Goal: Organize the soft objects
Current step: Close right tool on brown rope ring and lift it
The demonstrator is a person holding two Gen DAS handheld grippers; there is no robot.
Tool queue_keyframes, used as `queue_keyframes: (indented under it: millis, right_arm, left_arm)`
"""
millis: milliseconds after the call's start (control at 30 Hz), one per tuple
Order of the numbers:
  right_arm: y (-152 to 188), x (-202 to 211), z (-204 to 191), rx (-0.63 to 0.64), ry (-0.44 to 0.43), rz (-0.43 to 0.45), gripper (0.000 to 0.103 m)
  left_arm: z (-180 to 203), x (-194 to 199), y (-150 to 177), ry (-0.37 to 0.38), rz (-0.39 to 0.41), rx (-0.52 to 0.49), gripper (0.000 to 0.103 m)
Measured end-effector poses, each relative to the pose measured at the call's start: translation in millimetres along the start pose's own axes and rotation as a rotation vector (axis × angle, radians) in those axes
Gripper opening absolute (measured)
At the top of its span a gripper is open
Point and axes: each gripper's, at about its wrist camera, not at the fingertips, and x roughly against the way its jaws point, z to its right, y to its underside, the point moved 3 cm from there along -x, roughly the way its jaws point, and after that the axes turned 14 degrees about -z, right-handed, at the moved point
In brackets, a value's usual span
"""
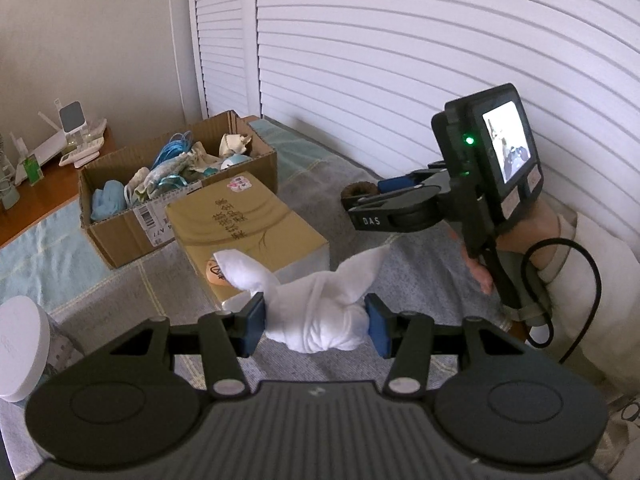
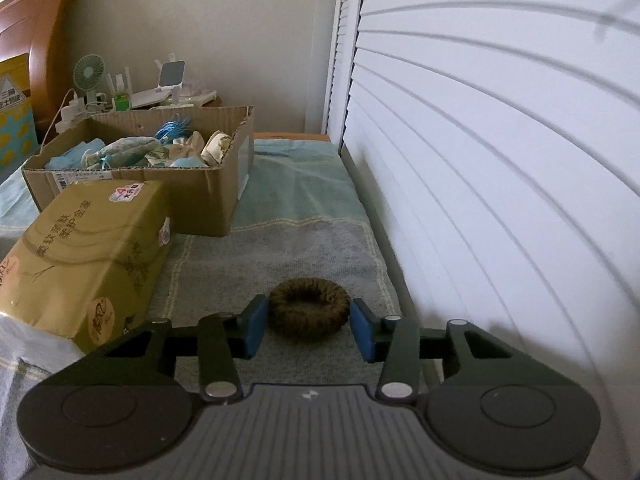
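The left gripper (image 1: 316, 326) is clenching a knotted white cloth (image 1: 316, 316) between its blue pads (image 1: 252, 330), the cloth's two loose ends sticking up like ears just in front of the yellow tissue pack (image 1: 244, 236). The right gripper (image 2: 308, 322) is straddling a brown hair scrunchie (image 2: 307, 306) that is lying flat on the grey bed cover (image 2: 280, 248), to the right of the tissue pack and near the white slatted doors (image 2: 500, 160). Its pads are sitting right at the scrunchie's two sides — whether they are actually pressing on it is not clear.

Behind the tissue pack, touching its far end, an open cardboard box (image 1: 120, 236) is sitting on the bed, holding blue cord, pale blue cloth and patterned fabric pieces. Beyond the box, a wooden bedside table (image 1: 44, 184) is carrying a small fan and white gadgets. In the left wrist view, a person's hand (image 1: 476, 272) is gripping the right gripper's handle.
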Motion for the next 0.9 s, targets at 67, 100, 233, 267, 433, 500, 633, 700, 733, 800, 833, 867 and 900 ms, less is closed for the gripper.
queue_keyframes:
  millis: [67, 100, 233, 267, 433, 500, 633, 700, 733, 800, 833, 867, 900]
  right_arm:
    - [0, 0, 0, 0.0, -0.002, -0.002, 0.049]
    - [0, 0, 0, -0.001, -0.004, -0.001, 0.049]
    - [1, 0, -1, 0.001, -0.007, -0.008, 0.051]
    - [1, 0, -1, 0.001, -0.008, -0.007, 0.052]
    - [1, -2, -1, -0.003, -0.013, -0.011, 0.053]
    - [0, -4, -2, -0.005, -0.016, -0.014, 0.05]
    - [1, -1, -3, -0.001, -0.014, -0.013, 0.047]
    - [3, 2, -3, 0.001, -0.019, -0.01, 0.047]
    - [4, 4, -4, 0.002, -0.022, -0.01, 0.046]
    - [6, 9, -5, 0.006, -0.027, -0.009, 0.045]
    - [7, 12, -5, 0.007, -0.03, -0.01, 0.045]
    - [8, 16, -6, 0.008, -0.034, -0.009, 0.045]
    - [9, 20, -8, 0.011, -0.042, -0.008, 0.045]
  left_arm:
    - [-1, 0, 0, -0.002, 0.001, 0.004, 0.052]
    - [-1, 0, 0, -0.002, 0.003, 0.006, 0.052]
    - [-2, 0, 0, 0.001, 0.005, 0.011, 0.052]
    - [-1, 0, 1, 0.002, 0.004, 0.01, 0.052]
    - [-2, 0, 1, 0.004, 0.005, 0.016, 0.052]
    - [-3, 0, 1, 0.004, 0.004, 0.02, 0.052]
    - [-4, -1, 1, -0.003, -0.003, 0.018, 0.052]
    - [-6, -2, 1, -0.006, -0.005, 0.019, 0.052]
    - [-6, -2, 1, -0.006, -0.006, 0.02, 0.052]
    - [-7, -2, 1, -0.006, -0.005, 0.021, 0.052]
    - [-8, -2, 2, -0.006, -0.005, 0.021, 0.052]
    - [-8, -2, 2, -0.007, -0.005, 0.021, 0.052]
    - [-8, -2, 2, -0.009, -0.005, 0.02, 0.052]
